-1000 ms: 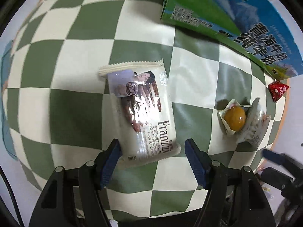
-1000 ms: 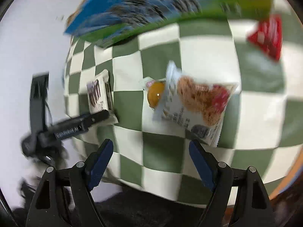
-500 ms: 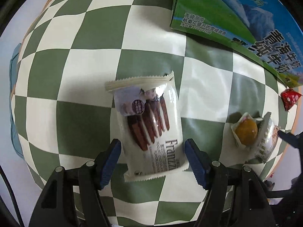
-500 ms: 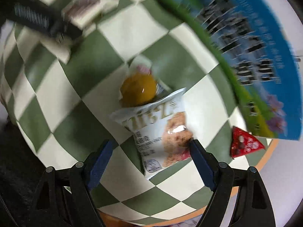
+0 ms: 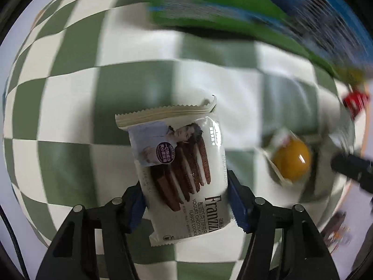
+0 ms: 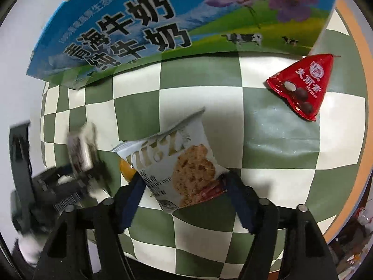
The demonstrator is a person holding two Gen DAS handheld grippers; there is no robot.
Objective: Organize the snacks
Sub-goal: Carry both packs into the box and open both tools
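Left gripper (image 5: 186, 200) jaws closing, pads pressing the cookie packet (image 5: 179, 168). Right gripper (image 6: 184, 193) jaws closing, pads touching the cracker packet (image 6: 184, 165) mid-table (image 6: 279, 140).

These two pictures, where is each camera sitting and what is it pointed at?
Left wrist: on the left gripper, looking down at the Franzzi cookie pack between its blue fingers.
Right wrist: on the right gripper, looking down at the oat snack pack between its fingers.
Shared: checkered cloth, milk carton, yellow jelly cup, red triangle packet.
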